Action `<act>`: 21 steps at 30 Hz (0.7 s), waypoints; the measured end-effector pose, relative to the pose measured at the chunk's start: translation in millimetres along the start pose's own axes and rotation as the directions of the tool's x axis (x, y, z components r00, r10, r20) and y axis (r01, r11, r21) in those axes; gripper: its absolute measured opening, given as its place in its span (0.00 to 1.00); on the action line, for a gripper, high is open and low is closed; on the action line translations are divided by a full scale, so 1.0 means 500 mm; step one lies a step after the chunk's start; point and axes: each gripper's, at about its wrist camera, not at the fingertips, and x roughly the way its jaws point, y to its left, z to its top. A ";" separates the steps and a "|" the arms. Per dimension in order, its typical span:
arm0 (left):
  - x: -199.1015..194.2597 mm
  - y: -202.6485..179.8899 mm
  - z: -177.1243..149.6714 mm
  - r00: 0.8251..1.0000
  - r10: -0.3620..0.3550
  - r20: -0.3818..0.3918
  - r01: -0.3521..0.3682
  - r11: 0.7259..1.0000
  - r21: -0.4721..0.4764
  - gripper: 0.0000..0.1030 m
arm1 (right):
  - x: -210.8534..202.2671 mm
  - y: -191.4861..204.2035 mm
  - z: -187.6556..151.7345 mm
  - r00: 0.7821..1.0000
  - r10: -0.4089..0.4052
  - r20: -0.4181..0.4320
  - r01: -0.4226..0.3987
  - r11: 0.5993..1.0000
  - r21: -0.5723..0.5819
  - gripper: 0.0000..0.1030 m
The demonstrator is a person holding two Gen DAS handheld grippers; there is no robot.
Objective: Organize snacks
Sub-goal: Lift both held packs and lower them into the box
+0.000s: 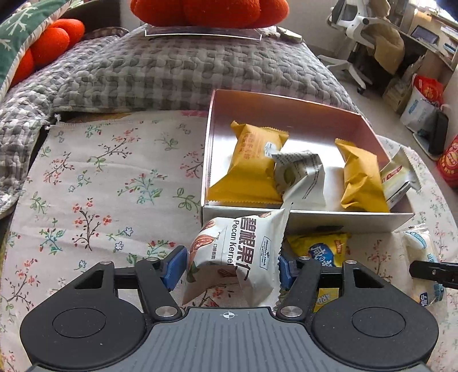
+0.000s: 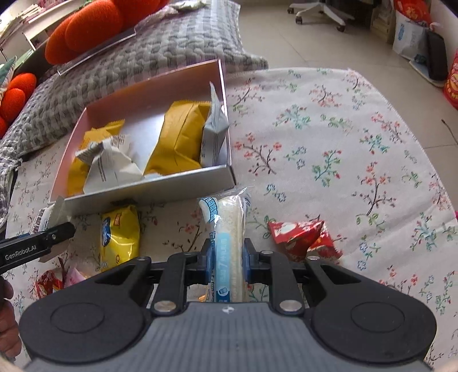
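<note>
An open pink-lined box (image 1: 286, 110) (image 2: 148, 85) sits on the floral cloth and holds two orange packets (image 1: 253, 163), a white packet (image 1: 300, 174) and a pale packet at its right wall (image 1: 398, 174). My left gripper (image 1: 233, 264) is shut on a white pecan kernel packet (image 1: 243, 251), just in front of the box's near wall. My right gripper (image 2: 227, 259) is shut on a long white and blue snack bar (image 2: 229, 229), also in front of the box. A yellow packet (image 2: 120, 234) (image 1: 326, 247) lies between the two grippers.
Red packets (image 2: 303, 237) lie right of the right gripper, and more at lower left (image 2: 48, 282). A grey quilt (image 1: 171, 71) with orange cushions (image 1: 209, 11) lies behind the box. The floral cloth (image 2: 343, 143) spreads right. An office chair and bags stand on the floor.
</note>
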 end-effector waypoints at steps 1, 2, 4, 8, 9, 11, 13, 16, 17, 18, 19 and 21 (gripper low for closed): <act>-0.005 0.001 -0.001 1.000 -0.006 0.003 0.006 1.000 -0.004 0.60 | -0.003 0.000 0.001 1.000 0.000 0.006 0.000 1.000 -0.002 0.17; -0.010 0.002 -0.001 1.000 -0.013 0.007 0.013 1.000 -0.007 0.60 | -0.007 0.002 0.002 1.000 -0.007 0.017 0.007 1.000 -0.009 0.17; -0.021 0.003 0.000 0.999 -0.030 0.019 0.030 0.999 -0.016 0.60 | -0.016 0.005 0.007 0.999 -0.023 0.046 0.025 0.999 -0.028 0.17; -0.045 0.006 0.009 0.996 -0.066 0.057 0.068 0.997 -0.037 0.60 | -0.033 -0.001 0.016 0.997 -0.004 0.077 0.004 1.000 -0.010 0.17; -0.050 0.006 0.012 0.995 -0.074 0.070 0.077 0.996 -0.041 0.60 | -0.036 -0.002 0.018 0.996 -0.003 0.085 0.003 1.000 -0.008 0.17; -0.056 0.002 0.019 0.993 -0.080 0.086 0.084 0.996 -0.043 0.60 | -0.043 -0.001 0.019 0.995 0.003 0.099 -0.002 1.000 -0.003 0.17; -0.059 -0.004 0.029 0.991 -0.084 0.104 0.088 0.995 -0.042 0.60 | -0.051 -0.001 0.025 0.993 0.001 0.121 -0.001 1.000 0.001 0.17; -0.060 -0.008 0.043 0.988 -0.099 0.120 0.105 0.993 -0.049 0.60 | -0.063 -0.006 0.035 0.987 -0.010 0.158 0.006 1.000 0.027 0.17; -0.061 -0.008 0.048 0.987 -0.101 0.126 0.108 0.993 -0.051 0.60 | -0.067 -0.008 0.039 0.984 -0.016 0.175 0.010 0.999 0.034 0.17; -0.061 -0.007 0.053 0.986 -0.100 0.134 0.108 0.993 -0.054 0.60 | -0.072 -0.010 0.042 0.980 -0.024 0.195 0.017 0.999 0.037 0.17; -0.062 -0.005 0.058 0.985 -0.099 0.142 0.109 0.992 -0.060 0.60 | -0.078 -0.012 0.046 0.976 -0.034 0.215 0.026 0.999 0.040 0.17; -0.057 0.001 0.066 0.984 -0.100 0.146 0.112 0.991 -0.076 0.60 | -0.085 -0.012 0.054 0.969 -0.053 0.243 0.047 0.998 0.032 0.17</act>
